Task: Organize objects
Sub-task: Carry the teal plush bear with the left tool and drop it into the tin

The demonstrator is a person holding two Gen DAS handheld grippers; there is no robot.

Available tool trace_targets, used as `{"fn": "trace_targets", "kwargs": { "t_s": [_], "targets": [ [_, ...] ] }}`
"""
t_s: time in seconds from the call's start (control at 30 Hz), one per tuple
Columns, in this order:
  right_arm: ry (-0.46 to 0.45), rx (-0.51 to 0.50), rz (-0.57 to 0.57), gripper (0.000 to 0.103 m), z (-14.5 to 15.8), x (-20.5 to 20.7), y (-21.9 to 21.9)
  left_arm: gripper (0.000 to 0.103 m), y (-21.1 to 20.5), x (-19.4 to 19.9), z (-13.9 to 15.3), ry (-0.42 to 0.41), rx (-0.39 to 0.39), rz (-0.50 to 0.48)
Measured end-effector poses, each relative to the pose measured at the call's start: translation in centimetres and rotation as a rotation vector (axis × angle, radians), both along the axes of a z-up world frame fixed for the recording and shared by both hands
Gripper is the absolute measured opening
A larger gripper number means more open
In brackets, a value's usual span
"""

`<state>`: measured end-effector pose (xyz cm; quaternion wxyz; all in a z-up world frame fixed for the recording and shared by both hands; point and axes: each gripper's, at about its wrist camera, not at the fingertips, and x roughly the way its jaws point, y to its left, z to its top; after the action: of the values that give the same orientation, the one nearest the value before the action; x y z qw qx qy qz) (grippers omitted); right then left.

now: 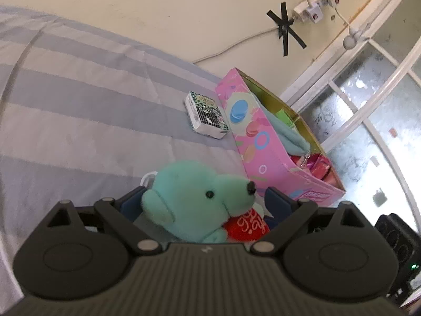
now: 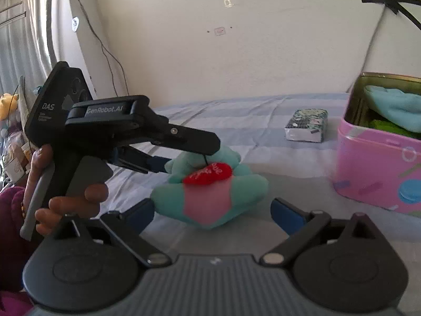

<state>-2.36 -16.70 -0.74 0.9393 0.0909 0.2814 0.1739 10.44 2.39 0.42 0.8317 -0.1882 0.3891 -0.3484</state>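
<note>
**Two tools round one bear, neither gripping**

The teal bear [image 2: 210,192] sits on the striped bed [image 1: 79,92], a red heart [image 2: 208,174] at its chest; the pink box [image 1: 263,152] stands near it on the same bed, already holding a blue cloth [image 2: 394,108] and some pink packets, and a small patterned packet [image 1: 206,115] lies just beside the box.

The left tool [image 1: 202,197] is spread wide with the bear's head between its fingers; in its own view the pads seem close to the plush on either side, but I see no squeeze in the fabric, so I take it as not gripping. The right tool [image 2: 211,210] is also wide, its blue fingers [image 2: 286,214] set either side of the bear's legs and apart from them; the hand [image 2: 68,200] on the left tool's grip is in plain sight from there.

What I would worry about, as a guess only: both tools closing on the same soft toy at once, so they pull against each other or the fingers knock together; a pinch on the head alone, which is rounded and squashy, letting the bear slide out on the lift; and the heart, which may be only loosely fixed, catching on a finger. The box is already well filled at the near end, so the bear may perch on the rim and tumble back onto the bed; a careless swing could also push the packet about.
</note>
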Motion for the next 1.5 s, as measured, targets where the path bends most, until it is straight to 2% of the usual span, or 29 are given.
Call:
{"fn": "trace_targets", "kwargs": {
  "t_s": [0.23, 0.37, 0.47, 0.5, 0.53, 0.6, 0.67, 0.8, 0.97, 1.07, 1.17, 1.33, 1.5],
  "targets": [
    [-0.001, 0.020, 0.036, 0.099, 0.5, 0.2, -0.7, 0.096, 2.7, -1.5, 0.9, -0.006, -0.097, 0.011],
    [0.045, 0.036, 0.016, 0.099, -0.2, 1.8, -0.1, 0.097, 1.4, -1.1, 0.9, -0.040, -0.037, 0.017],
    [0.077, 0.048, 0.021, 0.097, -1.0, 3.0, 0.5, 0.095, 0.7, 0.2, -0.2, -0.005, -0.018, 0.017],
    [0.090, 0.047, 0.021, 0.093, -1.2, 3.4, 0.7, 0.089, 0.4, 0.6, -0.7, 0.006, -0.012, 0.014],
    [0.075, 0.040, 0.010, 0.090, -1.2, 3.5, 0.7, 0.079, 0.0, 0.9, -1.2, 0.022, -0.021, -0.007],
    [0.064, 0.041, -0.006, 0.074, -1.1, 3.8, 0.9, 0.076, -0.4, 0.8, -1.4, 0.011, -0.013, -0.004],
    [0.027, 0.040, -0.021, 0.068, -0.5, 3.2, 0.7, 0.076, -0.8, 0.3, -0.4, -0.022, 0.018, -0.005],
    [-0.113, 0.002, -0.081, 0.067, 1.6, 0.7, -0.5, 0.076, -2.1, 0.4, 2.5, -0.067, -0.028, -0.058],
    [-0.230, -0.059, -0.233, 0.068, 3.7, -2.2, -4.8, 0.076, -9.1, 0.4, 6.1, -0.163, -0.015, -0.184],
    [-0.262, -0.072, -0.340, 0.068, 4.5, -3.8, -8.7, 0.076, -14.7, 0.3, 7.5, -0.222, 0.006, -0.283],
    [-0.269, -0.068, -0.447, 0.068, 4.6, -5.2, -13.0, 0.077, -20.3, 0.6, 8.4, -0.236, 0.016, -0.376],
    [-0.206, -0.038, -0.555, 0.069, 4.2, -5.4, -18.5, 0.077, -28.4, 0.9, 7.9, -0.226, 0.076, -0.471],
    [-0.073, 0.017, -0.549, 0.069, 2.7, -3.3, -22.1, 0.079, -32.7, 2.9, 5.8, -0.166, 0.161, -0.451]
  ]
}}
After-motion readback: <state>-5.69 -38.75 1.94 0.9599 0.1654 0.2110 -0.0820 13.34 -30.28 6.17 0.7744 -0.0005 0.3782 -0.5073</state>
